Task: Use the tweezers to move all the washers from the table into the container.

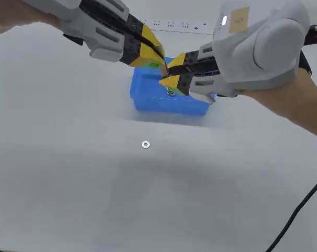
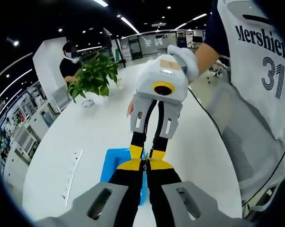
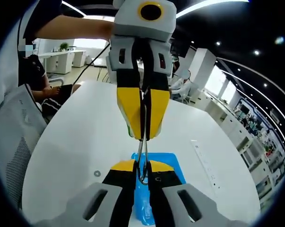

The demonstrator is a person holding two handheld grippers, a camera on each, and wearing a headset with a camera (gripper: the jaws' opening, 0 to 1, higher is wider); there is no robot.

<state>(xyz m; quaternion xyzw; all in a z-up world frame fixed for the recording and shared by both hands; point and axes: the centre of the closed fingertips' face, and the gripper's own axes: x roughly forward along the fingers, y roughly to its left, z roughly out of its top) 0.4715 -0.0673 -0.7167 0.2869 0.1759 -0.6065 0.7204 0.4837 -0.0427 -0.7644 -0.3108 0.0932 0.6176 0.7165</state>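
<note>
Right gripper (image 1: 173,72) pinching tweezers (image 3: 142,151), left gripper (image 1: 157,59) clamped on them too; container (image 1: 147,100) under fingertips, washer (image 1: 145,144) apart, nearer person.

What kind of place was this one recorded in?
Most likely an open-plan office or lab space: a large white table as the workbench, a potted plant on it, a mesh office chair beside it, and ceiling strip lights overhead.
</note>
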